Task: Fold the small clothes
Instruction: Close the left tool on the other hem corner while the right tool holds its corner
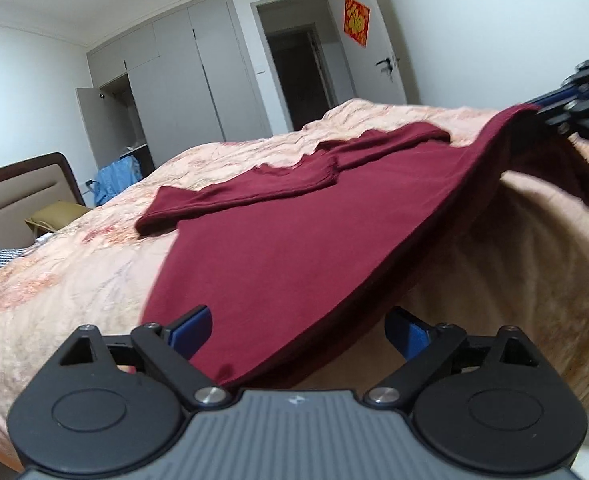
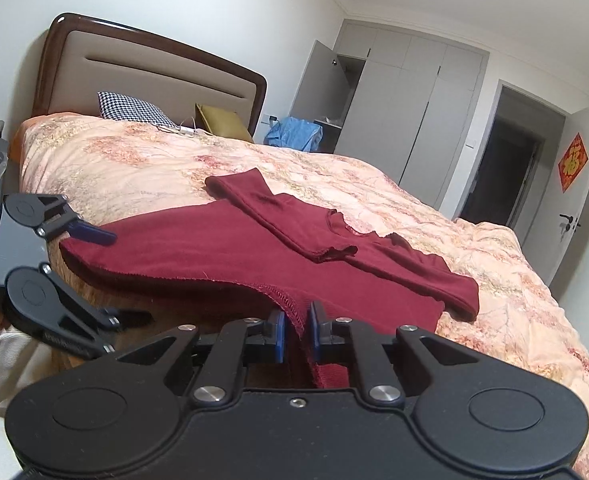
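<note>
Right hand-held gripper [image 2: 295, 330]: clenched on hem of maroon shirt [image 2: 222, 252], lifted at bed [image 2: 134, 160] edge.
Left hand-held gripper [image 1: 299, 326]: released, hem corner between fingers, ungripped.

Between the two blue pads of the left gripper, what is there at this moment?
In the left wrist view, the hem corner of the dark red shirt lies between the open left gripper pads, which do not press on it.

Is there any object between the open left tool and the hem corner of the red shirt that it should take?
Nothing visible does. The left tool is open with the dark red shirt hem already between its fingers. The right tool is shut on the other corner.
</note>
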